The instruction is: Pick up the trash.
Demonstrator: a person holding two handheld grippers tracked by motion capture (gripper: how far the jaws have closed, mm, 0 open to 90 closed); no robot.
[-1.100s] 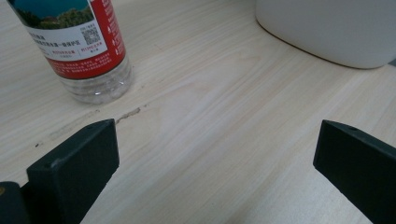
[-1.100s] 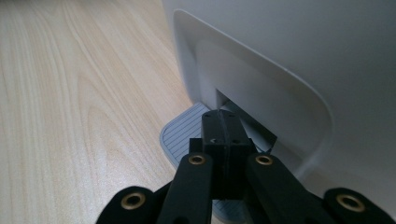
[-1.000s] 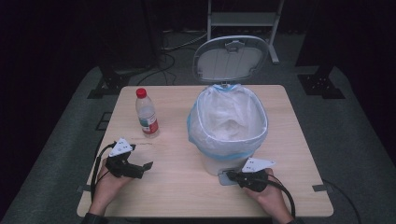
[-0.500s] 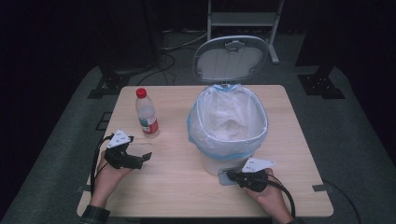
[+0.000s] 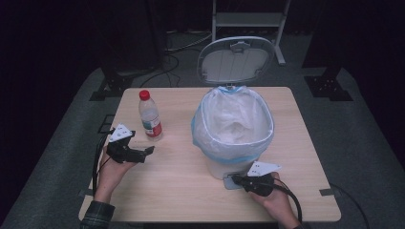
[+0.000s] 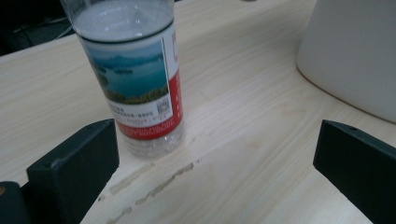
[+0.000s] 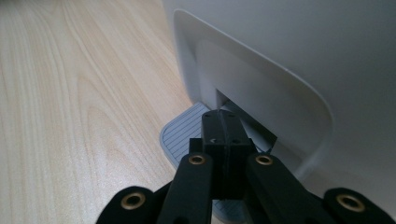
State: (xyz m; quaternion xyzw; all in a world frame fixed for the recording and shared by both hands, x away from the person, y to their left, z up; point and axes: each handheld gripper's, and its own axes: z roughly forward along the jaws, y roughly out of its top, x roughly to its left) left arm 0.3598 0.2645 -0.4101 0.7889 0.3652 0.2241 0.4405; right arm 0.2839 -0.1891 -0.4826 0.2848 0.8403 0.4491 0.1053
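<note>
Near the table's [image 5: 191, 191] front edge, right gripper [image 5: 237, 180] sits with jaws pressed together, empty, tips bearing down on the grey pedal [image 7: 187, 128] of the white bin [image 5: 234, 129]; lid [image 5: 236, 59] stands upright at the rear edge, bag-lined mouth open. Right hand has not shifted across the earlier frames. Left gripper [image 5: 149, 151] has changed: it lay closer to the front-left corner a second ago and has since lifted and moved toward the water bottle [image 5: 150, 115], which stands upright towards the left edge, well apart from the bin. Left jaws spread wide, nothing between them; bottle's base just ahead, nearer one jaw, not yet touched. Likely reading: bin held open, bottle pickup next.
</note>
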